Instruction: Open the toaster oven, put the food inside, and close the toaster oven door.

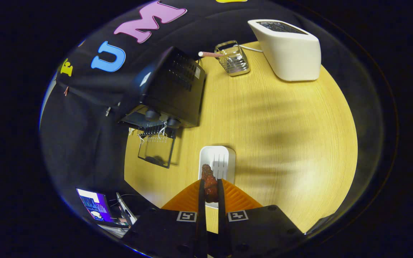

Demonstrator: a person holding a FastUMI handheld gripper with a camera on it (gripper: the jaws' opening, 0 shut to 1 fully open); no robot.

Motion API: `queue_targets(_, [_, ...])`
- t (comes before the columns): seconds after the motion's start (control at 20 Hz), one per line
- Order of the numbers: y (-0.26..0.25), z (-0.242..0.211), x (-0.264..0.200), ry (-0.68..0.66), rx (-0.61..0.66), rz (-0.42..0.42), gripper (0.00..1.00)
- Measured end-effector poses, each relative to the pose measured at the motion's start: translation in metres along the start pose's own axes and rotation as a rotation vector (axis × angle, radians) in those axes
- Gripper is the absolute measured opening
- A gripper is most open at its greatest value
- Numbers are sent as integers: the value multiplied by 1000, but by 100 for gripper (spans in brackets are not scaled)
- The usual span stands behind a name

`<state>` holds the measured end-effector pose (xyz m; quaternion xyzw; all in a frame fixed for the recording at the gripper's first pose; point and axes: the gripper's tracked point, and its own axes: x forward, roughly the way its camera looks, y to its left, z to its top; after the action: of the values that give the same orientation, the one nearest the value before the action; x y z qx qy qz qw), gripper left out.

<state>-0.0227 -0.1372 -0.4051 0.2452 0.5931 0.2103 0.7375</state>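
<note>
1. The gripper (210, 186) hangs above the wooden table (281, 143), its two orange-backed fingers (201, 193) drawn in narrow, one pressing each side of a reddish-brown piece of food (210, 184).
2. The food stands up between the fingers, its knobbly top poking just past their tips; it looks glazed and shiny.
3. Directly beneath and just beyond the fingers sits a small white tray (224, 157) with ridges in its base, lying flat on the table.
4. Off to the left of the tray stands the black toaster oven (170, 89), near the table's edge against the booth wall.
5. Its glass door (156, 150) is dropped open, lying out towards the tray's side, and a wire rack (154, 130) shows at the mouth of the oven.
6. Two round knobs (152, 114) sit on the oven's front above the rack.
7. Further back on the table there is a small wire basket (233, 59) with a striped straw (210, 54) sticking out of it.
8. Beside that basket, well apart from the oven, stands a white toaster (289, 50).
9. A lit screen (95, 206) glows below the table's near-left edge.
</note>
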Motion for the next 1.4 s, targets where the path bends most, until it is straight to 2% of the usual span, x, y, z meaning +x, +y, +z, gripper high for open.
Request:
queue_targets(0.15, [49, 3, -19, -110, -24, 24, 16])
queue_targets(0.35, [124, -9, -21, -199, -49, 63, 17])
queue_targets(0.55, [192, -23, -4, -275, -59, 94, 16])
queue_targets(0.75, [240, -29, 33, -337, -59, 102, 16])
queue_targets(1.1, [281, 13, 120, -529, 23, 95, 16])
queue_targets(1.4, [261, 62, 174, -647, 17, -6, 17])
